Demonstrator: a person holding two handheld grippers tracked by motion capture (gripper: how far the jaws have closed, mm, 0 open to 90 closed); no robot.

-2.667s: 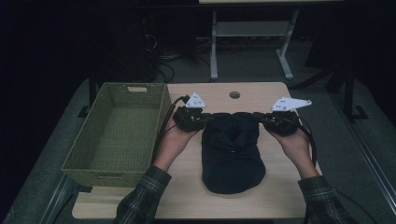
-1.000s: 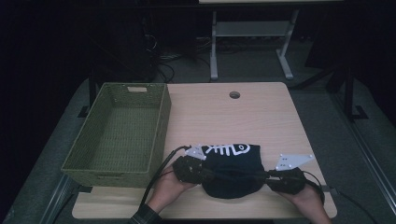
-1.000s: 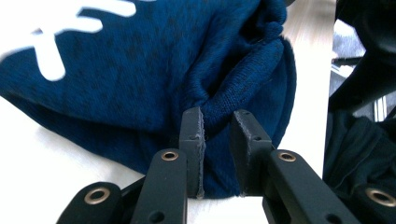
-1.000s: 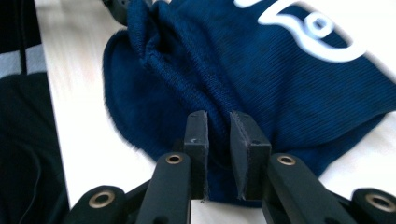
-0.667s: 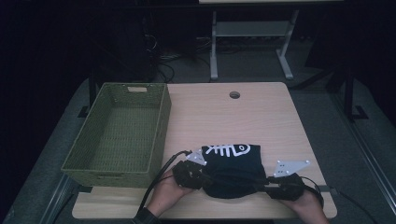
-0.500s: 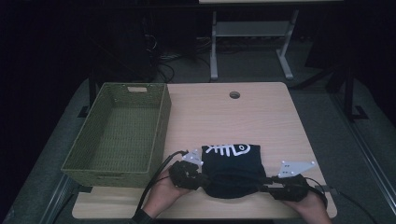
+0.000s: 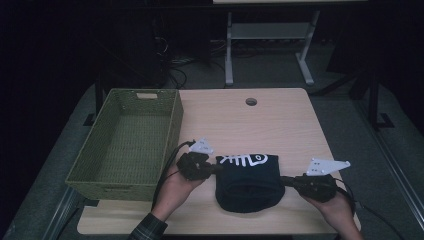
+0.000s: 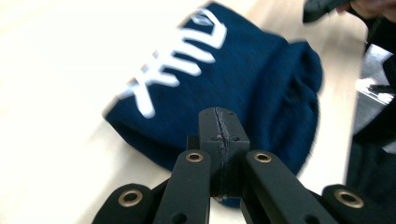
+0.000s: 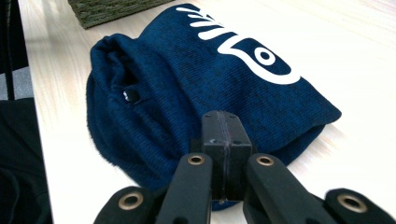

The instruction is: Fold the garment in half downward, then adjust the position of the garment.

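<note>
Near edge of the worktop (image 7: pixel 300 115): two hands hold the grippers at either flank of a folded dark blue garment (image 7: pixel 247 182) with a white fish-skeleton print (image 7: pixel 243 160). The left gripper (image 7: pixel 210 169) meets the garment's left edge near the printed end; in the left gripper view its fingers (image 8: pixel 219 140) are pressed together, and the blue cloth (image 8: pixel 243 79) appears to be caught at their tips, though how much is pinched cannot be told. The right gripper (image 7: pixel 286 180) meets the right edge, slightly nearer the person; in the right gripper view its fingers (image 9: pixel 226 140) are likewise pressed together against the lower fold of the garment (image 9: pixel 196 88), seemingly nipping it. Both sets of fingers have just been closing, with the cloth between them. The garment lies on the near half of the worktop, directly between the two grippers, its rounded folded end toward the person and its printed end away; its long axis runs roughly near to far, so the grips sit across its short width. Farther off, to the left, an empty green woven basket (image 7: pixel 170 130) stands just beside the left hand (image 7: pixel 175 192), making that hand the nearer one to it. Judged from this layout, a lift and carry leftward would follow.
</note>
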